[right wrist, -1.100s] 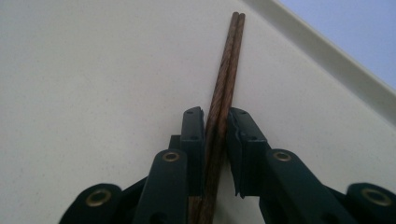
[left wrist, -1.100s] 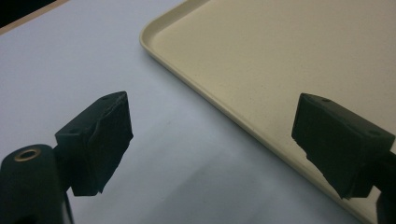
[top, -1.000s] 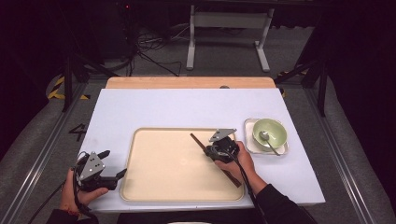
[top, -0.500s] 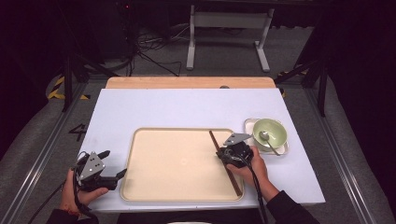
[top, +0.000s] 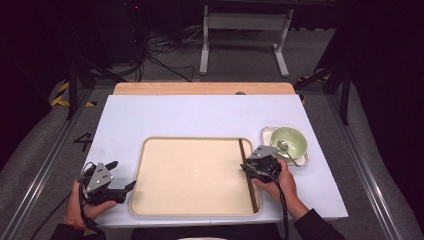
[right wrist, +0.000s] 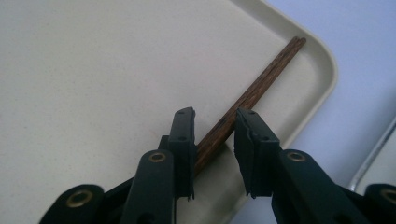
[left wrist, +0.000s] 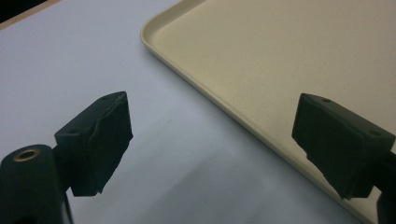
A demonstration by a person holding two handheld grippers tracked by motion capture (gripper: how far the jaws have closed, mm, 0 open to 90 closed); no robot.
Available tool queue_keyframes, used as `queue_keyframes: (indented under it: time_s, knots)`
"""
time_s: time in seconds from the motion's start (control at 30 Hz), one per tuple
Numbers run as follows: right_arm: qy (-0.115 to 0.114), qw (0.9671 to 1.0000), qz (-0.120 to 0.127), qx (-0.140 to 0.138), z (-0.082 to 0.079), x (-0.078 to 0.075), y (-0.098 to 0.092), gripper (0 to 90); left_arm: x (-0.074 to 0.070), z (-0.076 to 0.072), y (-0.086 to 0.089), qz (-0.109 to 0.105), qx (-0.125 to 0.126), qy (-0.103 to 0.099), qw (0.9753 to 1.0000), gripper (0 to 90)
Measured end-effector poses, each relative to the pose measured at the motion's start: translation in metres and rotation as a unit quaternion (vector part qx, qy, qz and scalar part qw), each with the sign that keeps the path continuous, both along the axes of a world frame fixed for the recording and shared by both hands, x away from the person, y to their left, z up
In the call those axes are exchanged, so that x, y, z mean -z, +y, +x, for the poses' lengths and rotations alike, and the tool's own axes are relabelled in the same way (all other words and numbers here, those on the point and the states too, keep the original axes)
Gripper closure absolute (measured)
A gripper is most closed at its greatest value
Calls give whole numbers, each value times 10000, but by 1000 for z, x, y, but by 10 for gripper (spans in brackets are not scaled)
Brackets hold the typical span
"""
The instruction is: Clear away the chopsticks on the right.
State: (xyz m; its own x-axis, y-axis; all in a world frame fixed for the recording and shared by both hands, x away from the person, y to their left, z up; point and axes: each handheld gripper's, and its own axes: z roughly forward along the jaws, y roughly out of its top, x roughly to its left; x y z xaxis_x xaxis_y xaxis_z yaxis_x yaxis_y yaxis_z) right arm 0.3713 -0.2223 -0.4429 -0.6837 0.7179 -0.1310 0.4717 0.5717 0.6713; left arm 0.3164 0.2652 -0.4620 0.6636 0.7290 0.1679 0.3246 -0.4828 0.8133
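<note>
A pair of dark brown chopsticks (top: 248, 175) lies inside the beige tray (top: 190, 172), along its right rim. My right gripper (top: 250, 166) is low over them near their middle. In the right gripper view the chopsticks (right wrist: 261, 84) run between the jaws of the right gripper (right wrist: 214, 114), which stand slightly apart, with a gap on the right side of the sticks. My left gripper (top: 121, 175) rests wide open at the tray's near left corner, nothing between its fingers. In the left gripper view the left gripper (left wrist: 212, 116) spans the tray rim (left wrist: 196, 88).
A pale green bowl (top: 290, 140) with a metal spoon (top: 285, 148) in it sits on a small white tray (top: 266, 132) just right of the beige tray. The table (top: 200, 117) is white with a wooden strip (top: 200, 88) along its far edge.
My right gripper carried the chopsticks from the tray's middle to its right rim, where they now lie straight, and its jaws have parted. The left gripper has not moved.
</note>
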Motion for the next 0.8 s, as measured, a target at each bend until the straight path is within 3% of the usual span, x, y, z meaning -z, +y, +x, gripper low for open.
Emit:
queue_keyframes:
  time_s: [0.13, 0.4, 0.57, 0.8]
  knots:
    - [-171, 9997, -142, -107, -2, 0, 0, 692, 0, 2, -1, -10, -5, -4, 10000, 130]
    - [-188, 9996, -168, -82, -1, 0, -1, 647, 0, 1, -1, -22, 6, -22, 10000, 130]
    - [-212, 9997, -112, 13, -1, -1, -3, 607, 0, 5, -3, 12, 34, 0, 10000, 129]
    - [-377, 9993, 47, -16, -5, -7, -5, 617, 0, 4, -2, -1, 48, -23, 10000, 127]
